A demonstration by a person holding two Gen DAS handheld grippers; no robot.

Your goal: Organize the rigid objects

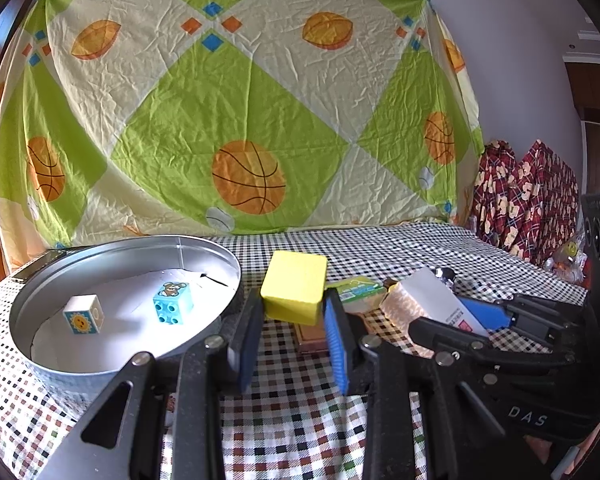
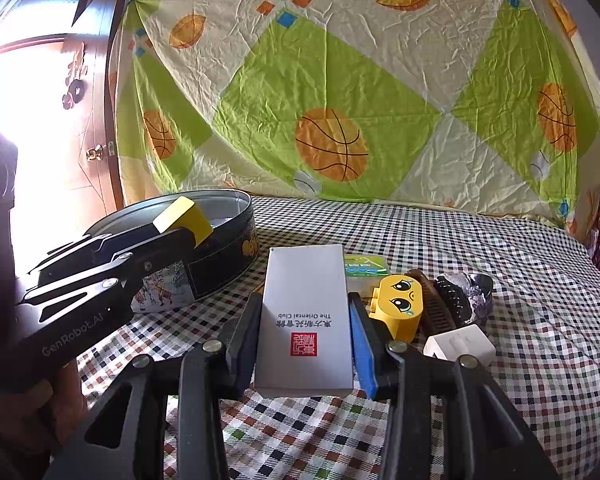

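Left gripper [image 1: 294, 320] clamps the yellow block [image 1: 294, 286] beside the tin [image 1: 40, 300]. Right gripper [image 2: 305, 332] grips the white box [image 2: 305, 312] above the checked cloth [image 2: 500, 248].

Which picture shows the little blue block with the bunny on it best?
The left wrist view. It looks down into the round tin, so the blue bunny block shows whole beside the sun block. In the right wrist view the tin's wall and the left claw with its yellow block hide it.
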